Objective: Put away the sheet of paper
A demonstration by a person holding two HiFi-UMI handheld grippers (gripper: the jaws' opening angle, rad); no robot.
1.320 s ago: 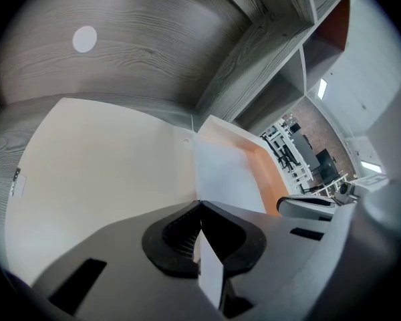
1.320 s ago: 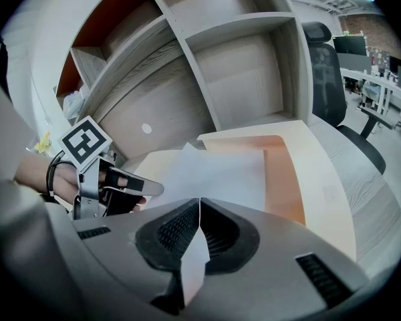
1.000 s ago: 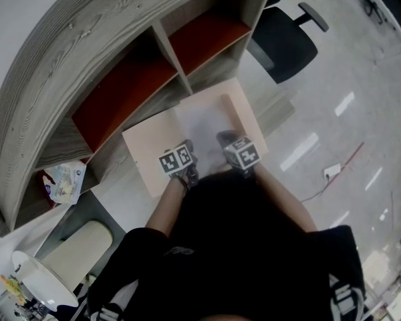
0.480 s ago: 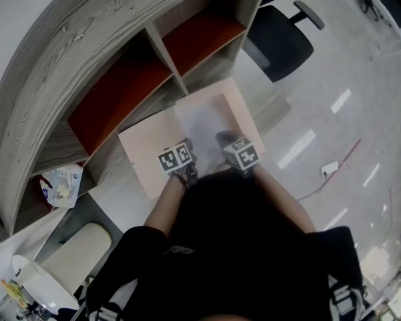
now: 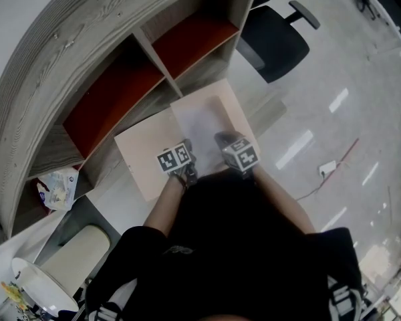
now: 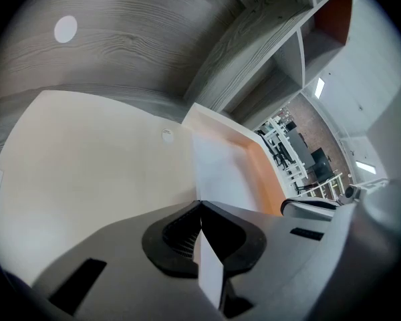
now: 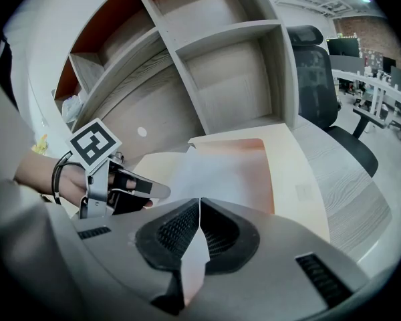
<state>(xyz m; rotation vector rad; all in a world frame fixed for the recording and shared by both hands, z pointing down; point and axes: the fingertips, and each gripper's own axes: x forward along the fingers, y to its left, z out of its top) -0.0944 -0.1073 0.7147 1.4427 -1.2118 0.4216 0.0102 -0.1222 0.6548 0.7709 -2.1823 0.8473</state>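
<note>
Seemingly halfway, left gripper (image 6: 199, 209) and right gripper (image 7: 199, 209) jaws both clamp the sheet of paper (image 5: 202, 118) over the open folder (image 5: 137, 158), unreleased.

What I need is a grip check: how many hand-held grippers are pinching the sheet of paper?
2. The left hand-held gripper is shut on the sheet of paper at its near edge; the right hand-held gripper likewise.

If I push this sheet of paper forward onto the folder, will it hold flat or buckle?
It will probably buckle: the sheet of paper looks very thin where the left gripper and right gripper are shut on its near edge. It seems light and would likely slide easily over the smooth folder.
</note>
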